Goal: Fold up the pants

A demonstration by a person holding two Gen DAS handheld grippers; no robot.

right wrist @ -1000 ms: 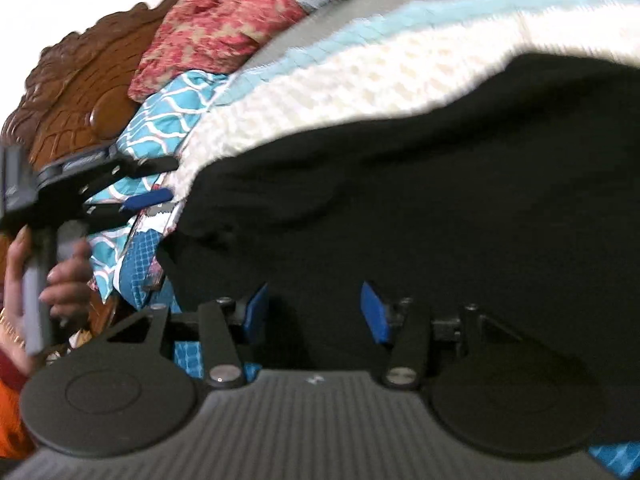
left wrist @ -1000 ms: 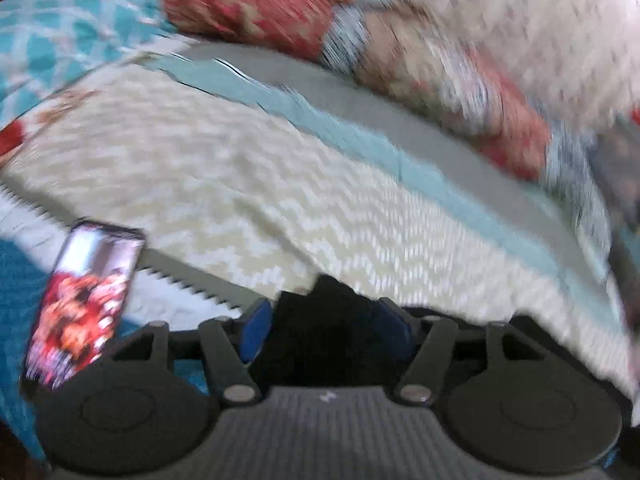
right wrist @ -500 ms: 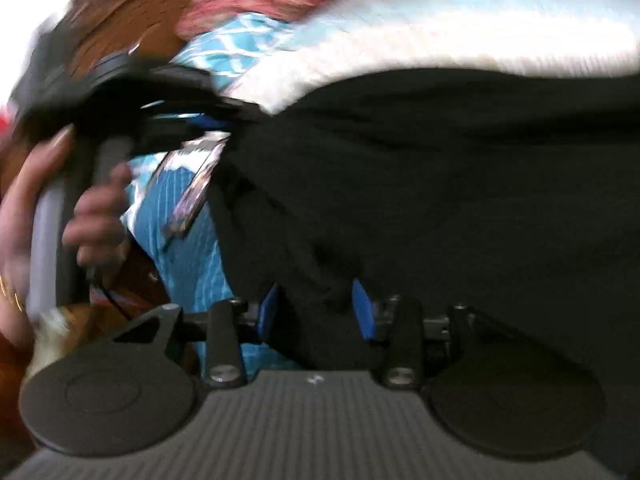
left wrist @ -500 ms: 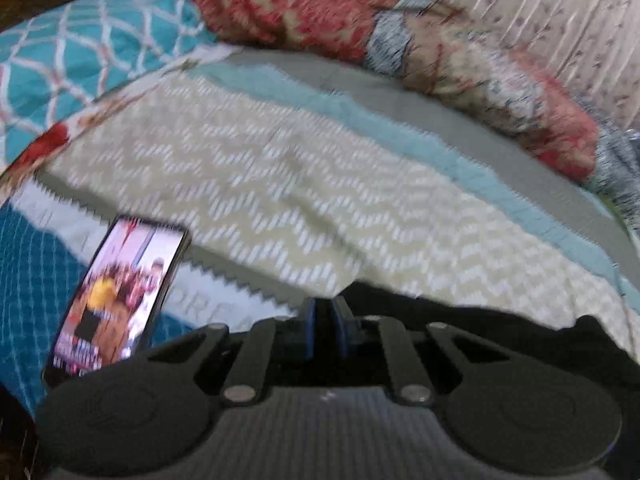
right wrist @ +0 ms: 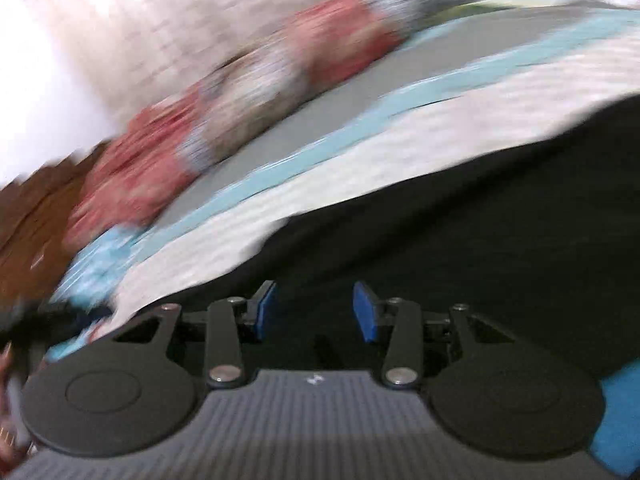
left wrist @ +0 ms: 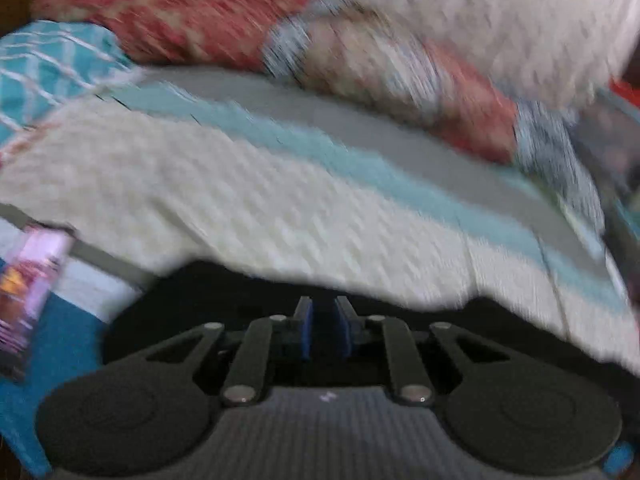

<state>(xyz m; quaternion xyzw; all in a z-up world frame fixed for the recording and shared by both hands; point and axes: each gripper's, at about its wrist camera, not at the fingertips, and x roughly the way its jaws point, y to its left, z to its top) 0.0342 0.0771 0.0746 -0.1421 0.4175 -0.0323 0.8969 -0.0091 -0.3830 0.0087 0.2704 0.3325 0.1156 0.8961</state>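
Both grippers work the black pants (right wrist: pixel 460 240) on the bed (left wrist: pixel 280 208): left gripper (left wrist: pixel 325 330) pinches fabric; right gripper (right wrist: pixel 314 312) stands half-spread, grip unclear.

The pants (left wrist: pixel 224 300) are seen as plain black. Blue pads (right wrist: pixel 365 312) are carried on black fingers of the right gripper (right wrist: pixel 314 310), above a grey ribbed body. The bedspread (left wrist: pixel 280 216) is patterned in cream with a faint zigzag, edged by a light blue stripe and a grey band. The pillow (left wrist: pixel 192 16) is printed in red and beige. A teal cushion (left wrist: pixel 48 68) is crossed by white lattice lines. The headboard (right wrist: pixel 32 232) is shown brown.
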